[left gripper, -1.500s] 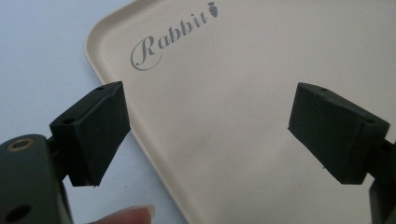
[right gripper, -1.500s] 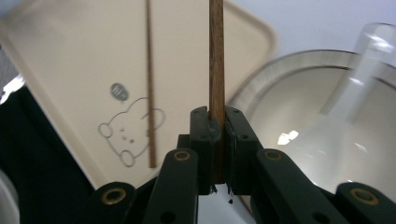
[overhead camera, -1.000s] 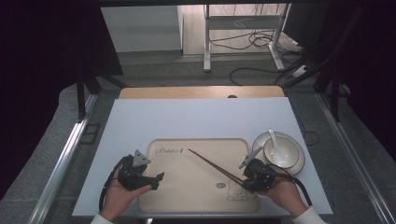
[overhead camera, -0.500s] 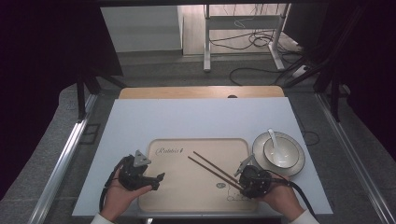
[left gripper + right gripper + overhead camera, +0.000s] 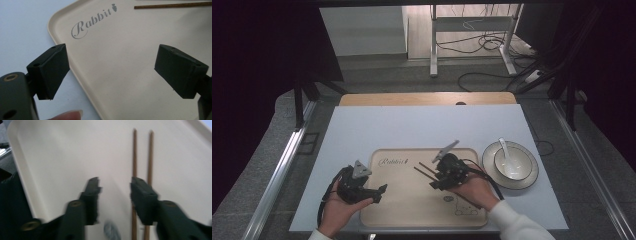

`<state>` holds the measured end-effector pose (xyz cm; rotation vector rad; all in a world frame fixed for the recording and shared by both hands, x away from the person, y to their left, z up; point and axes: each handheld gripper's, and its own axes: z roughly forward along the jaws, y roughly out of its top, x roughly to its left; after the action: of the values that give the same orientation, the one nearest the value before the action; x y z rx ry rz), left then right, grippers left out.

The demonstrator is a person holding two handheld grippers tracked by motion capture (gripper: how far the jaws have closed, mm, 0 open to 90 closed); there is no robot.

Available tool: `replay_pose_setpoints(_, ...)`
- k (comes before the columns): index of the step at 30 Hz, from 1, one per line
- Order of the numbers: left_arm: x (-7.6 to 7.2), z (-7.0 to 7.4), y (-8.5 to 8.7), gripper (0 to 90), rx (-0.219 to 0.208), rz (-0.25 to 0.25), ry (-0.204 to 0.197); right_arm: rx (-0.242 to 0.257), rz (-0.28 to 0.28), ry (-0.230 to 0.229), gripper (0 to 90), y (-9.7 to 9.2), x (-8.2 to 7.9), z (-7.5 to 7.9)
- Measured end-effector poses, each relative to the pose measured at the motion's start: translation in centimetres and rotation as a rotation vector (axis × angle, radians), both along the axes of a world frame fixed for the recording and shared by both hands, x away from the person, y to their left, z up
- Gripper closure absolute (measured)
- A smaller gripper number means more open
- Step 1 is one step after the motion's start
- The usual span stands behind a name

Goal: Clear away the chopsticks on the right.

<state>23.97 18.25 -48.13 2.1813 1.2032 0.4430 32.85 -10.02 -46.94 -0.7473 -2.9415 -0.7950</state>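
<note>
A pair of brown chopsticks (image 5: pixel 423 170) lies side by side on the beige tray (image 5: pixel 412 215). My right gripper (image 5: pixel 437 181) hovers over the tray's middle, above the chopsticks. In the right gripper view its jaws (image 5: pixel 115 187) have just been opening and stand apart with nothing between them. The chopsticks (image 5: pixel 135 152) run under and past the right-hand jaw. My left gripper (image 5: pixel 379 192) rests at the tray's left edge. In the left gripper view it is wide open (image 5: pixel 110 65) over the tray (image 5: pixel 130 50), near the "Rabbit" print (image 5: pixel 92 22).
A white bowl (image 5: pixel 512 165) with a spoon (image 5: pixel 504 149) in it sits on a grey-rimmed plate (image 5: pixel 529 180) just right of the tray. The tray lies on a pale blue mat (image 5: pixel 412 130), with a wooden table edge (image 5: pixel 427 98) behind.
My right gripper slid left from the tray's right edge to over its middle, and its jaws spread. The chopsticks settled flat on the tray. The left gripper stayed put.
</note>
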Motion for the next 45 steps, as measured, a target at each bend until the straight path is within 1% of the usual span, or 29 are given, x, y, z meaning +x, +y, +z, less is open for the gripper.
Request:
replay_pose_setpoints(3,0.0,0.0,0.1,12.6,-0.001,-0.001,0.001,-0.007,0.009,0.013,83.0,2.2,1.9,-1.2)
replay_pose_setpoints(5,0.0,0.0,0.2,12.6,-0.005,-0.001,-0.001,-0.013,0.006,0.032,88.4,3.3,3.0,-1.8)
replay_pose_setpoints(8,0.0,0.0,0.3,12.6,-0.008,0.000,0.001,-0.015,-0.011,0.059,89.7,4.4,4.2,-2.7)
replay_pose_setpoints(10,0.0,0.0,0.4,12.6,-0.010,-0.001,0.001,-0.025,-0.016,0.055,89.8,4.6,4.8,-3.2)
replay_pose_setpoints(13,0.0,0.0,0.4,12.6,-0.011,-0.004,0.000,-0.028,-0.052,0.055,89.8,4.5,5.3,-3.5)
replay_pose_setpoints(14,0.0,0.0,0.3,12.6,-0.010,-0.005,0.001,-0.031,-0.055,0.052,89.8,4.2,5.6,-3.5)
replay_pose_setpoints(15,0.0,0.0,0.3,12.6,-0.010,-0.005,0.001,-0.044,-0.067,0.043,89.8,4.0,5.8,-3.5)
replay_pose_setpoints(16,0.0,0.0,0.3,12.6,-0.010,-0.005,0.001,-0.044,-0.084,0.041,89.8,3.8,6.0,-3.5)
replay_pose_setpoints(19,0.0,0.0,0.2,12.6,-0.009,-0.006,0.000,-0.050,-0.142,0.039,89.8,2.4,6.8,-3.5)
replay_pose_setpoints(24,0.1,-0.1,0.2,12.6,-0.003,-0.009,0.002,-0.075,-0.244,0.014,89.8,-0.2,7.7,-3.2)
replay_pose_setpoints(26,0.1,0.0,0.2,12.6,-0.005,-0.009,0.001,-0.088,-0.284,-0.003,89.8,-1.0,7.8,-3.2)
replay_pose_setpoints(28,0.1,0.0,0.2,12.7,-0.007,-0.009,0.001,-0.112,-0.332,-0.022,89.8,-1.8,7.8,-3.1)
replay_pose_setpoints(29,0.1,0.0,0.2,12.7,-0.007,-0.009,0.001,-0.118,-0.347,-0.023,89.8,-2.2,7.8,-3.0)
replay_pose_setpoints(31,0.1,0.0,0.2,12.7,-0.005,-0.012,0.001,-0.161,-0.375,-0.050,89.8,-2.9,7.6,-2.8)
replay_pose_setpoints(33,0.1,0.0,0.1,12.7,-0.005,-0.016,0.001,-0.175,-0.404,-0.063,89.9,-3.6,7.4,-2.6)
replay_pose_setpoints(35,0.1,0.0,0.1,12.7,-0.006,-0.019,-0.001,-0.180,-0.424,-0.065,89.9,-4.2,7.2,-2.5)
replay_pose_setpoints(38,0.1,0.1,0.1,12.6,-0.008,-0.023,-0.002,-0.198,-0.433,-0.063,89.8,-4.8,7.0,-2.4)
replay_pose_setpoints(40,0.1,0.1,0.1,12.6,-0.008,-0.023,-0.002,-0.202,-0.443,-0.056,89.8,-5.2,6.8,-2.4)
replay_pose_setpoints(42,0.1,0.1,0.1,12.7,-0.009,-0.021,-0.002,-0.217,-0.448,-0.068,89.8,-5.6,6.7,-2.5)
replay_pose_setpoints(43,0.1,0.1,0.1,12.7,-0.009,-0.021,-0.001,-0.219,-0.453,-0.071,89.8,-5.9,6.6,-2.5)
replay_pose_setpoints(44,0.1,0.1,0.0,12.7,-0.008,-0.022,-0.001,-0.214,-0.452,-0.064,89.8,-6.1,6.5,-2.5)
replay_pose_setpoints(45,0.1,0.1,0.0,12.7,-0.004,-0.024,-0.002,-0.207,-0.451,-0.069,89.7,-6.2,6.4,-2.5)
